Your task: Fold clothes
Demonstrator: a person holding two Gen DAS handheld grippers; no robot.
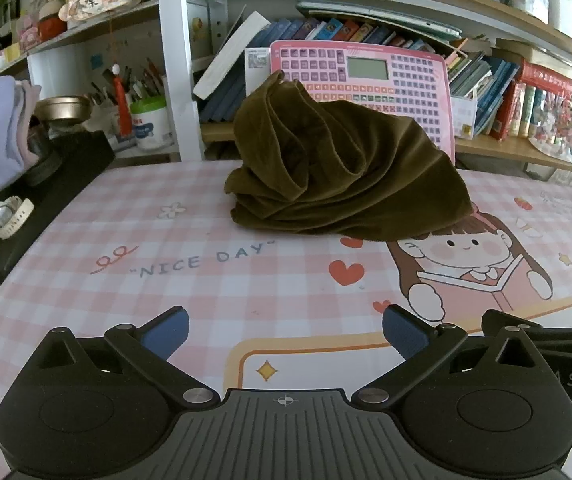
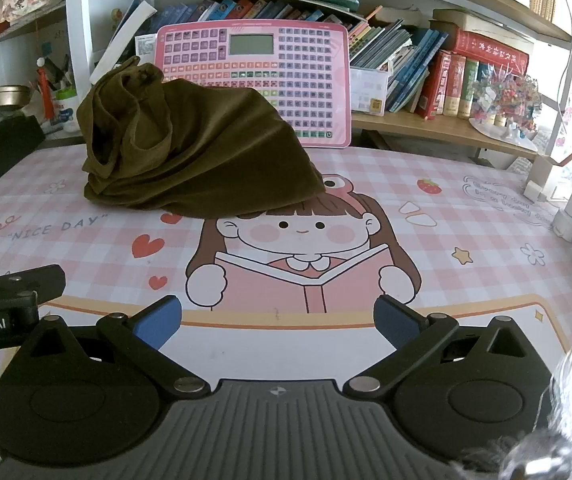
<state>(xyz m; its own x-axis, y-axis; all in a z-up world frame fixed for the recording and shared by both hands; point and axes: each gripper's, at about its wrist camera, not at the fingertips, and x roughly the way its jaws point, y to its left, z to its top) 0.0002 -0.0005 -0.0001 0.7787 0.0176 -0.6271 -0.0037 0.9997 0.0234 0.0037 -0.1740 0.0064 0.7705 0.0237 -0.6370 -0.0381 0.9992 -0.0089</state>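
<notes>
An olive-brown velvety garment (image 1: 341, 176) lies bunched in a heap at the far side of the pink checked desk mat (image 1: 166, 280). It also shows in the right wrist view (image 2: 190, 152), at the far left. My left gripper (image 1: 286, 336) is open and empty, well short of the heap. My right gripper (image 2: 278, 324) is open and empty, over the cartoon girl print, with the heap ahead to its left. The two grippers sit side by side; the right gripper's edge shows in the left wrist view (image 1: 545, 332).
A pink keyboard toy (image 1: 369, 80) leans on the bookshelf (image 2: 425, 120) right behind the garment. A black box with a watch (image 1: 10, 216) sits at the left mat edge. Chargers and cables (image 2: 565, 208) lie at the right edge. Pen cups (image 1: 146, 116) stand back left.
</notes>
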